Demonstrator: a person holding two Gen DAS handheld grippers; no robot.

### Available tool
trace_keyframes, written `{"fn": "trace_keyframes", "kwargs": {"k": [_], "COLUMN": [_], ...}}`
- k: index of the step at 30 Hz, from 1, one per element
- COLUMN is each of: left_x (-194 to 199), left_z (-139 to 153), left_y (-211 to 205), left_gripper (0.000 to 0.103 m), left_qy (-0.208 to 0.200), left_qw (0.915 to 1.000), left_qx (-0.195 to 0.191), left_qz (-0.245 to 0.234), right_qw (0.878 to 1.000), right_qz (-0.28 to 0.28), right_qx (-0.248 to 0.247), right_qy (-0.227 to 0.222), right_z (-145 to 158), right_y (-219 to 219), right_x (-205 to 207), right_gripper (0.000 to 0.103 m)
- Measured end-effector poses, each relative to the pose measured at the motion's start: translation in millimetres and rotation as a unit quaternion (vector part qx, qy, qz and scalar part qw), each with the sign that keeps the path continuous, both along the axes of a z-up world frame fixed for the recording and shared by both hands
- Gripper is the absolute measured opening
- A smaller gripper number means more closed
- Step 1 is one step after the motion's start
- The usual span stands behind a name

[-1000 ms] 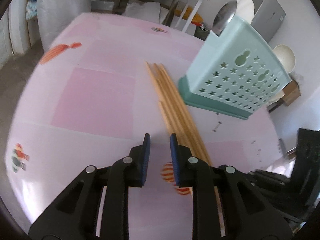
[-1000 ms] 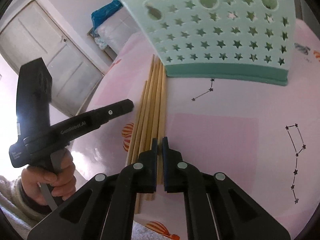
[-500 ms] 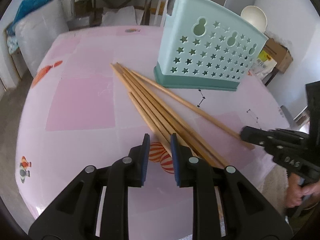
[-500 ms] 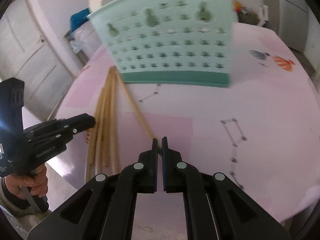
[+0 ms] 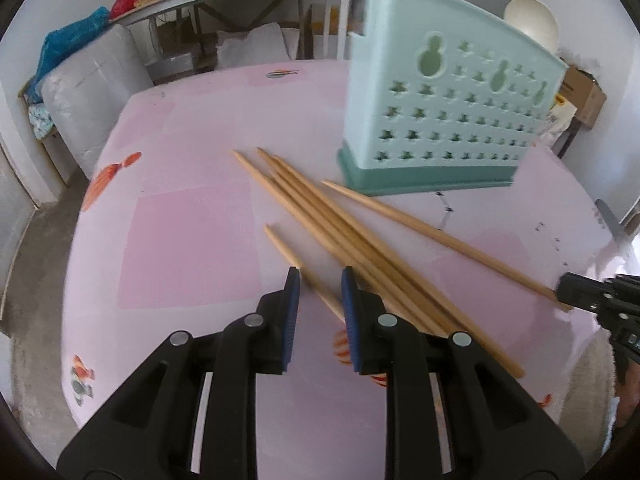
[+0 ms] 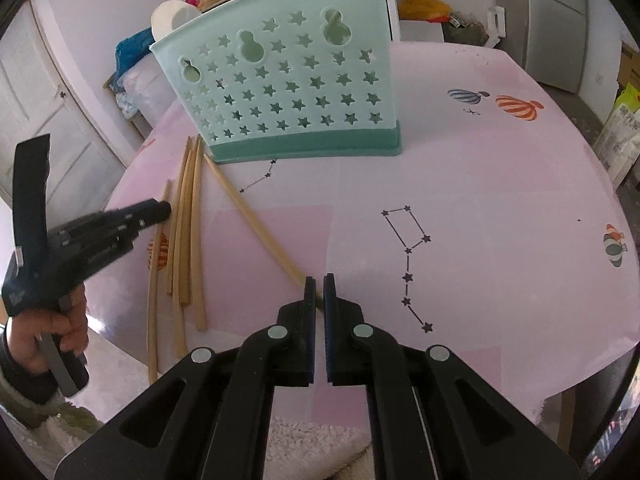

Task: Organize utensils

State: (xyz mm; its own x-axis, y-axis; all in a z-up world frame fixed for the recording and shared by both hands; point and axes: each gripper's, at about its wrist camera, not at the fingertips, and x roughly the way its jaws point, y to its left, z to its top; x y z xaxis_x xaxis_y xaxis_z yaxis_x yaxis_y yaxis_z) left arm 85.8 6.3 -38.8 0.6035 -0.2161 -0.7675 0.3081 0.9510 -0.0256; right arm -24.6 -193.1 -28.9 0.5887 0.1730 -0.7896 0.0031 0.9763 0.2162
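A mint-green utensil holder (image 5: pixel 448 120) (image 6: pixel 288 92) with star holes stands upright on the pink table. Several wooden chopsticks (image 5: pixel 340 224) (image 6: pixel 186 220) lie bundled in front of it. One chopstick (image 5: pixel 440 236) (image 6: pixel 256 224) lies fanned out from the bundle, and my right gripper (image 6: pixel 319 284) (image 5: pixel 568 290) is shut on its near end. My left gripper (image 5: pixel 320 280) (image 6: pixel 160 212) hovers open over the bundle's near part. A shorter-looking chopstick (image 5: pixel 288 248) runs on the table between its blue pads and under the right finger.
The pink tablecloth (image 6: pixel 480 200) has balloon and star prints, and its rounded edge runs close below both grippers. A hand (image 6: pixel 44 332) holds the left gripper's handle at the table's left edge. A white bowl (image 5: pixel 530 20), a bench and bags stand beyond the table.
The right gripper has dragged one chopstick's near end out of the bundle and off to the right. The left gripper has rolled and now straddles the leftmost chopstick.
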Motion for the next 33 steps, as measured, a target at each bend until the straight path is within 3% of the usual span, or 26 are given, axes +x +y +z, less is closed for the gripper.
{"fn": "trace_keyframes", "kwargs": {"k": [5,8,10,12,15,20,21,24,33], "left_x": [14.2,24.1,29.1,32.4,38.5,46.7,46.3,42.3,26.3], "left_z": [2.8,5.2,5.9,6.0,6.0,6.5,7.1,6.9,4.8], "left_y": [21.1,33.6,38.7,41.3,41.2,37.1,36.1,37.0,28.6], "left_gripper": [0.019,0.019,0.019,0.019,0.019,0.019,0.019,0.013,0.011], "left_qy": [0.0,0.017,0.026,0.031,0.033,0.029,0.029,0.026,0.012], "left_qw": [0.9996,0.9992,0.9988,0.9987,0.9988,0.9991,0.9991,0.9991,0.9997], "left_qx": [0.007,-0.02,-0.029,-0.029,-0.018,-0.006,-0.006,-0.01,-0.011], "left_qz": [0.028,0.032,0.029,0.03,0.03,0.031,0.031,0.03,0.02], "right_qw": [1.0,1.0,0.999,0.998,0.995,0.988,0.987,0.985,0.993], "right_qz": [-0.003,0.017,0.034,0.056,0.098,0.15,0.158,0.164,0.116], "right_qx": [0.014,0.019,0.016,0.014,-0.007,-0.033,-0.043,-0.06,-0.035], "right_qy": [0.005,0.008,0.004,-0.003,-0.021,-0.019,-0.011,-0.011,-0.001], "right_z": [-0.2,3.6,9.7,16.3,25.1,14.8,9.2,3.2,1.6], "right_y": [-12.1,-13.3,-9.2,-0.5,23.4,57.4,62.1,68.2,37.5], "right_x": [-7.3,-3.6,1.8,10.5,29.1,70.9,76.9,78.9,38.0], "right_gripper": [0.004,0.006,0.012,0.033,0.036,0.034,0.024,0.009,0.007]}}
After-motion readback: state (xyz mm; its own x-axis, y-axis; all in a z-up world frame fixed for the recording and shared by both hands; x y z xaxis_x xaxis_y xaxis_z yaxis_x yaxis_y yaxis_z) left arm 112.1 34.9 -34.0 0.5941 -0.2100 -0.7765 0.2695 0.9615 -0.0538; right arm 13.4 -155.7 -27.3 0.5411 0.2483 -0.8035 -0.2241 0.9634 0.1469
